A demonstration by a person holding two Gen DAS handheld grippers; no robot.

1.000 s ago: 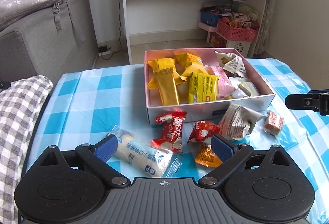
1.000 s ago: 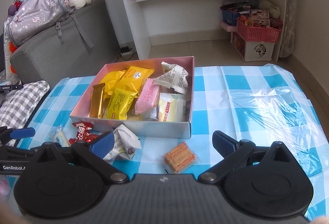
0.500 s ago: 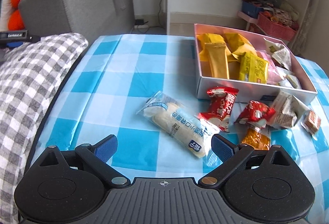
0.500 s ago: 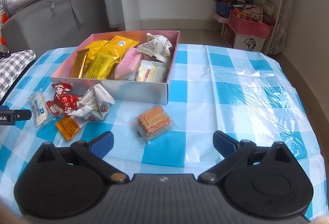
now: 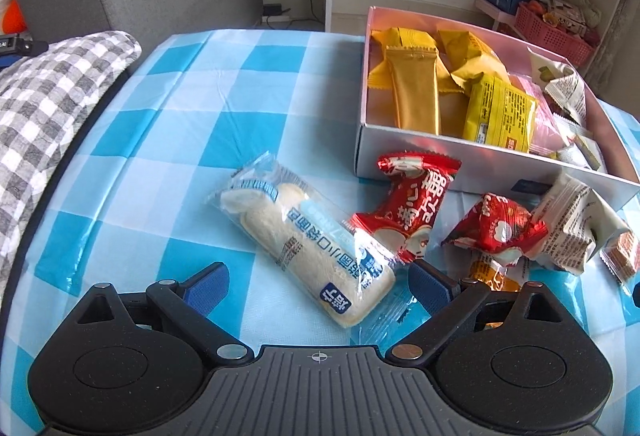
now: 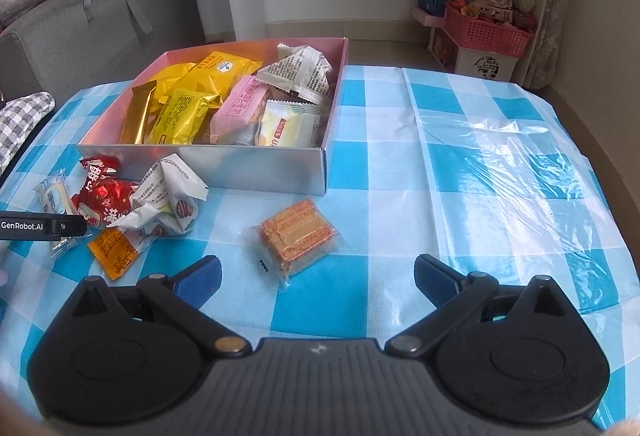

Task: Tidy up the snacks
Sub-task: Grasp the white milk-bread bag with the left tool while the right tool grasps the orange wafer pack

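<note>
The pink box point(image 6: 224, 164) holds yellow packets point(image 6: 182, 116) and a pink packet point(image 6: 240, 104).

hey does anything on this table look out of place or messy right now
Yes. Several snacks lie loose on the tablecloth in front of the pink box instead of inside it: a cream roll, two red packets, a crumpled white wrapper, an orange sachet and a wafer pack. Nothing looks spilled or torn.
</note>
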